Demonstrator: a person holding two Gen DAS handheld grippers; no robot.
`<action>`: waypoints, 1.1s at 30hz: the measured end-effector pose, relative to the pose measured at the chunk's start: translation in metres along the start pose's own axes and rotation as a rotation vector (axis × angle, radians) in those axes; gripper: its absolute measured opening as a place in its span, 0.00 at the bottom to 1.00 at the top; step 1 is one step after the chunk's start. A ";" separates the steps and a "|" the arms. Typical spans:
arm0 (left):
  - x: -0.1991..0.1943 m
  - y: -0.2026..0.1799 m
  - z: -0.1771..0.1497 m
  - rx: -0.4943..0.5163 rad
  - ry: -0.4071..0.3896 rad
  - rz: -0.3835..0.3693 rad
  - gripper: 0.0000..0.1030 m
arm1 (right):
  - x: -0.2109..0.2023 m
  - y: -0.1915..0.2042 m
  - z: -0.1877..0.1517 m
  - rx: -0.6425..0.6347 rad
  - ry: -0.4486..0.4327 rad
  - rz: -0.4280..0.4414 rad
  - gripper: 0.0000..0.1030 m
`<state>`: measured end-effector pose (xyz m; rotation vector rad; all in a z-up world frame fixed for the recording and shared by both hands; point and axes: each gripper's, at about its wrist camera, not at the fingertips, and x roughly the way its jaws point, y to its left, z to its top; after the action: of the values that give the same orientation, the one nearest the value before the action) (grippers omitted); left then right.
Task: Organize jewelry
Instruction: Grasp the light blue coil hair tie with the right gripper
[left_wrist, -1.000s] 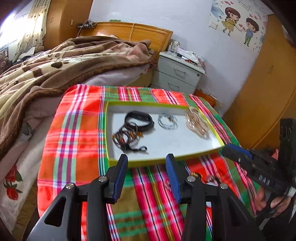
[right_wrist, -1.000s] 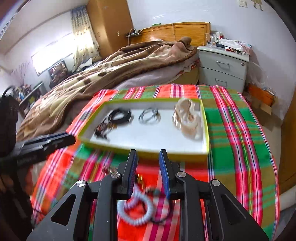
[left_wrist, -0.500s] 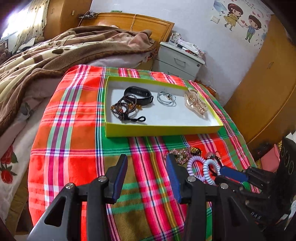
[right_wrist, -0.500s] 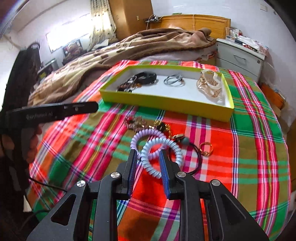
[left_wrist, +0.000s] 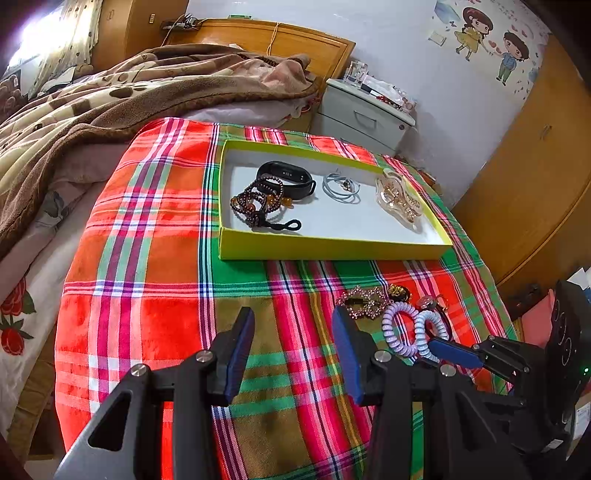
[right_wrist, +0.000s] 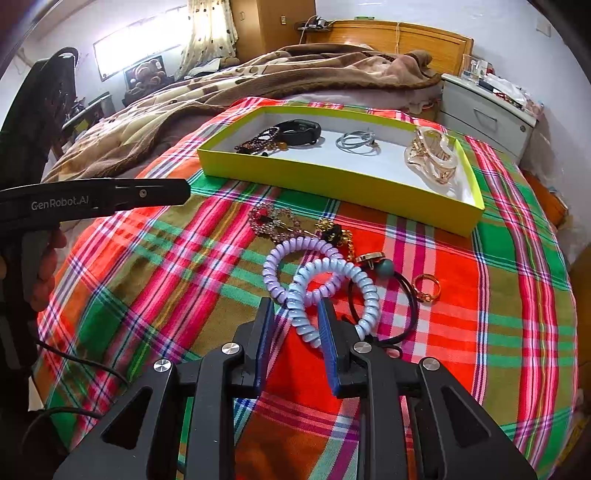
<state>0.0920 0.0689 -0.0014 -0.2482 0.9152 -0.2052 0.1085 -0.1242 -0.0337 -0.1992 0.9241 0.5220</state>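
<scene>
Pale blue spiral hair tie, glossy coil, lies on plaid cloth overlapping lilac spiral tie at its 10 o'clock; yellow tray at 12 o'clock. Right gripper half-spread, coil's near loop between the pads; contact cannot be told. Left gripper spread wide over bare cloth. Black cord partly hidden under the coil; small gold pieces indistinct.

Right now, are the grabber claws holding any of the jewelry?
No, nothing is held. The left gripper is open over bare cloth. The right gripper is open too, its fingers straddling the pale blue coil hair tie without squeezing.
</scene>
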 end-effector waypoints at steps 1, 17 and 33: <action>0.000 0.000 0.000 -0.001 0.001 0.002 0.44 | 0.000 -0.001 -0.001 0.003 0.000 -0.003 0.18; 0.012 -0.017 0.005 0.078 0.027 -0.033 0.44 | -0.034 -0.013 0.002 0.072 -0.125 0.034 0.10; 0.054 -0.065 0.008 0.451 0.115 0.025 0.50 | -0.065 -0.031 0.000 0.147 -0.209 0.020 0.10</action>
<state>0.1256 -0.0073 -0.0181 0.1948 0.9599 -0.3982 0.0923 -0.1735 0.0165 -0.0019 0.7578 0.4807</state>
